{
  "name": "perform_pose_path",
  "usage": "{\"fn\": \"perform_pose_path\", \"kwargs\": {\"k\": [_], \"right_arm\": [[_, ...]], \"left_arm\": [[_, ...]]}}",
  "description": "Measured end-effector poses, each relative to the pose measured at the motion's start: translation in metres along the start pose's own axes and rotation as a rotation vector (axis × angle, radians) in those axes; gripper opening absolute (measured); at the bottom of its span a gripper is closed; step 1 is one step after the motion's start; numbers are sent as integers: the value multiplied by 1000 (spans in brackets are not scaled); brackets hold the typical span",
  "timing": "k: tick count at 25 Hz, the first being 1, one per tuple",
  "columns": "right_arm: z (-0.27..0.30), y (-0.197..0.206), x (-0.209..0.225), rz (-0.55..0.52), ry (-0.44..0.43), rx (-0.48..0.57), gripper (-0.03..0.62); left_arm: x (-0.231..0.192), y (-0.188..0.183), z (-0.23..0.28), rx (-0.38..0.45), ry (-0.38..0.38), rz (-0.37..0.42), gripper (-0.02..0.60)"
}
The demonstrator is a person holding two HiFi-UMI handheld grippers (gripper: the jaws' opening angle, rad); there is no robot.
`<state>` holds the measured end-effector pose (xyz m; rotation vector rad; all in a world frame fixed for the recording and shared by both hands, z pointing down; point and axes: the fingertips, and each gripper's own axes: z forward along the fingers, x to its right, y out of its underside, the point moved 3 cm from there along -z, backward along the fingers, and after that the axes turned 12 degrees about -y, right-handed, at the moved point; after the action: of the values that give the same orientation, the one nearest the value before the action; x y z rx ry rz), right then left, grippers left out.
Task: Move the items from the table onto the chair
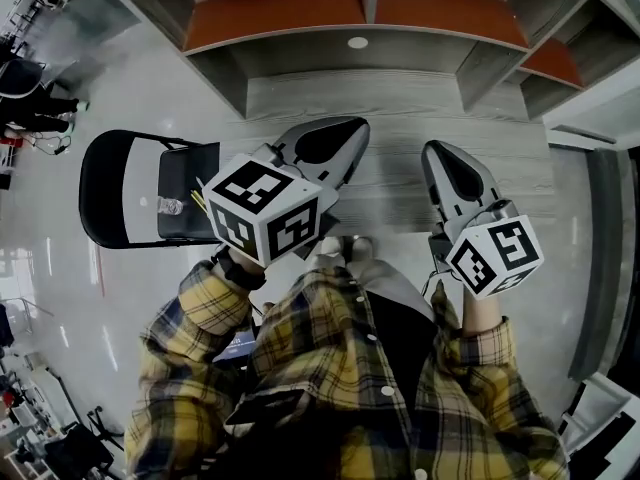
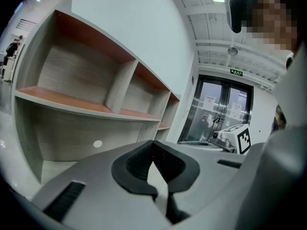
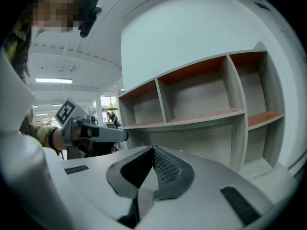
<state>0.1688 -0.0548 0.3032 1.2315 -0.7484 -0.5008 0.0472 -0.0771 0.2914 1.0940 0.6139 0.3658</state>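
Head view: a person in a yellow plaid shirt (image 1: 330,368) holds the left gripper (image 1: 345,133) and the right gripper (image 1: 440,158) side by side over the grey wood-grain table (image 1: 390,98), each with its marker cube nearest the body. Behind the table rises a shelf unit (image 1: 300,13) with orange-brown boards. The black folding chair (image 1: 110,188) stands on the glossy floor to the left of the table, just beside the left gripper's cube; a small pale item (image 1: 174,206) lies on its seat, too small to identify. Left gripper view: the left gripper (image 2: 153,143) has its two dark ribbed pads brought together at the tips with nothing between them, and the shelf unit (image 2: 86,99) lies beyond. Right gripper view: the right gripper (image 3: 153,148) likewise has its jaws together and holds nothing; the other tool appears at the left, level with it and apart from it.
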Motion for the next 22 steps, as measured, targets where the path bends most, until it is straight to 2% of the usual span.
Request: {"fn": "perform_pose_path", "kwargs": {"k": [8,22], "right_arm": [[-2,1,1,-3,-20,-3,17],[-3,2,13,-7,-46,-19,15]], "left_arm": [[14,6,8,-6,10,28,3],[22,8,21,-19,-5,26,3]]}}
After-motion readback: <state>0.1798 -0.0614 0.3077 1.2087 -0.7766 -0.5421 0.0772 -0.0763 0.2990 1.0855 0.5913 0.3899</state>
